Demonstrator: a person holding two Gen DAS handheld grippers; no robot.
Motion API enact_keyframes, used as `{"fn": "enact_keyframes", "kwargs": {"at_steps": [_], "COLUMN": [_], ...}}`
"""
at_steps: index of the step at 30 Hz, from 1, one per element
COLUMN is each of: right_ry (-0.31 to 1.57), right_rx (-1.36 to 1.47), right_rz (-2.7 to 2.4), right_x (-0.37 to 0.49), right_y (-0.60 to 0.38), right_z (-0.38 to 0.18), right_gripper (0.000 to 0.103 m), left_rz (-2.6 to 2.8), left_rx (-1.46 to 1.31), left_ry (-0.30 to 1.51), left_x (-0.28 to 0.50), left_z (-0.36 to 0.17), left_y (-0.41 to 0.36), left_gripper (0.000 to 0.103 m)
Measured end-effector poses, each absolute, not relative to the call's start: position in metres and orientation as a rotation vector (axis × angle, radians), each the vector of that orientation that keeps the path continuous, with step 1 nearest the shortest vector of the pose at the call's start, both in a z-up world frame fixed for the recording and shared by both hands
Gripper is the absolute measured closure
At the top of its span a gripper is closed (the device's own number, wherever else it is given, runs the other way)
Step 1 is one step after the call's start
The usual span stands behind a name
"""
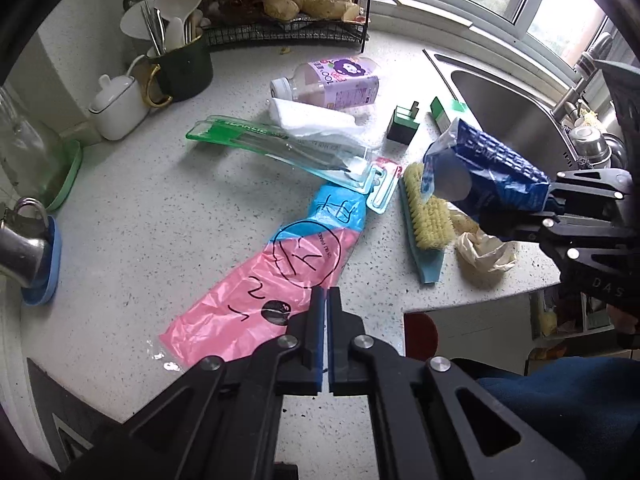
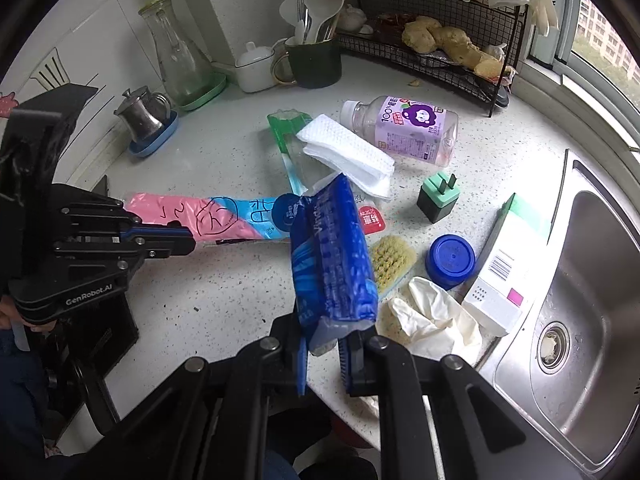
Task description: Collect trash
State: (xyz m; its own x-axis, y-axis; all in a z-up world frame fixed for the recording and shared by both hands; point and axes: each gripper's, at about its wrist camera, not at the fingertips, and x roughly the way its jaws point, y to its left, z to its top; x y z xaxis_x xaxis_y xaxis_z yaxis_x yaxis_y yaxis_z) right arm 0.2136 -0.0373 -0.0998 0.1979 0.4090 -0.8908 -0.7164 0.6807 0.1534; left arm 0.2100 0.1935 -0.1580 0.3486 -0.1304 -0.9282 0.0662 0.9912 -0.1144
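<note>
My right gripper is shut on a blue tissue packet and holds it above the counter; it also shows in the left wrist view. My left gripper is shut, its tips over the near end of a pink and blue plastic bag that lies flat on the counter; whether it pinches the bag is unclear. In the right wrist view the left gripper meets the bag at its end. A plastic bottle, folded white paper towel and crumpled glove lie nearby.
A scrub brush, clear toothbrush packaging, green plug, blue lid and white box crowd the counter. The sink is at right. A utensil cup, wire rack and glass carafe stand behind.
</note>
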Motion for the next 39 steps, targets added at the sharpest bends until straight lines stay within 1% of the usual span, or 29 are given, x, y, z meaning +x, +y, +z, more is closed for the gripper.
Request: {"fn": "enact_keyframes", "kwargs": {"at_steps": [5,17,24,32,39], "right_ry": [1.101,1.043,1.034,1.057,1.133], "right_rx": [-0.320,-0.328,-0.306,-0.286,-0.283], "right_rz": [0.838,0.893,0.869,0.834,0.821], "right_x": [0.201,0.172,0.149,0.118,0.089], "right_y": [-0.041,-0.071,-0.115,-0.169,-0.203], "right_z": [-0.096,-0.078,-0.073,-0.074,-0.101], "right_gripper": [0.092,0.092,0.092,0.092,0.092], "left_rz": [-0.091,-0.033,-0.078,-0.097,-0.104], "left_rx": [-0.050,-0.080,-0.049,-0.040,-0.062], "left_ry": [1.180,1.162,1.168,1.194,1.261], "left_x": [0.191,0.163,0.146,0.117,0.094], "left_z": [-0.139,-0.126,-0.121,-0.128,-0.161], "left_y": [0.190,0.163,0.105,0.037,-0.014], "left_gripper": [0.103,0.103,0.103,0.103,0.103]}}
